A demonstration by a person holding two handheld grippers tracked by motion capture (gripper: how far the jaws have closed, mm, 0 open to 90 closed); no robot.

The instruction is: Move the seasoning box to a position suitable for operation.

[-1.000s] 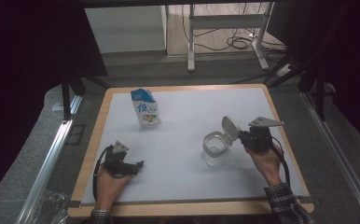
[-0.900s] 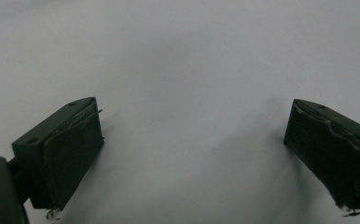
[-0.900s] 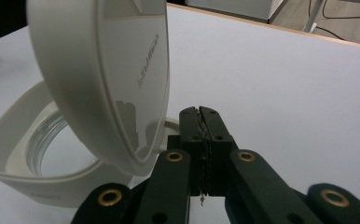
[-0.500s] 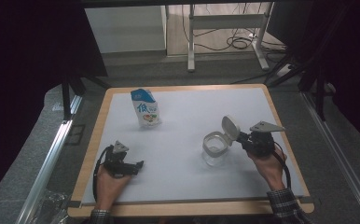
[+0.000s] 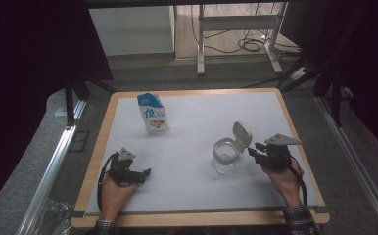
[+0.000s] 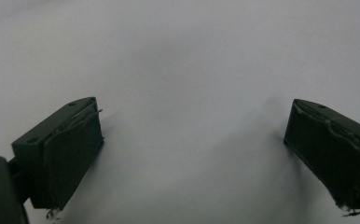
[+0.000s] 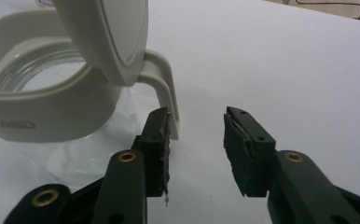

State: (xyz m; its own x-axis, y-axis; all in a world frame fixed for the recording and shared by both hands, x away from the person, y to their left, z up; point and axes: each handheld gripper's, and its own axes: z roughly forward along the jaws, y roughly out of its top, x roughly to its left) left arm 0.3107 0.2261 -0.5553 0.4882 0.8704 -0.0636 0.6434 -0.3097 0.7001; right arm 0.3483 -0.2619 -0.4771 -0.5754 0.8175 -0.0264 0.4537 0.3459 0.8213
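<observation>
Looking down from the high view, we see a white-topped table with a light wooden rim (image 5: 95,161) carrying two things. Toward the far left stands a small blue and white pouch (image 5: 153,114) with large blue characters and a coloured picture on its front; we cannot read the writing. Right of centre stands a clear glass jar with a cream plastic collar and a hinged cream lid (image 5: 227,152); the lid is flipped up and back, the mouth is uncovered, and we can make out nothing inside. Just to the right of the jar sits the right hand-held gripper (image 5: 253,151), jaws pointing at it, a grey three-cornered plate on top, a hand in a checked cuff behind it. Near the front left edge, well apart from both things, the left hand-held gripper (image 5: 147,172) lies low over the table.

Through the left gripper view we meet the left hand-held gripper (image 6: 193,154) with its two black jaws spread wide over bare white surface, nothing between them.

From the right gripper view, the jar (image 7: 52,100) sits close at upper left. Raised lettering marks the collar's front, too faint for us to read. The right hand-held gripper (image 7: 197,133) is spread; its left jaw lies against the cream handle loop, the right jaw apart from it.
</observation>
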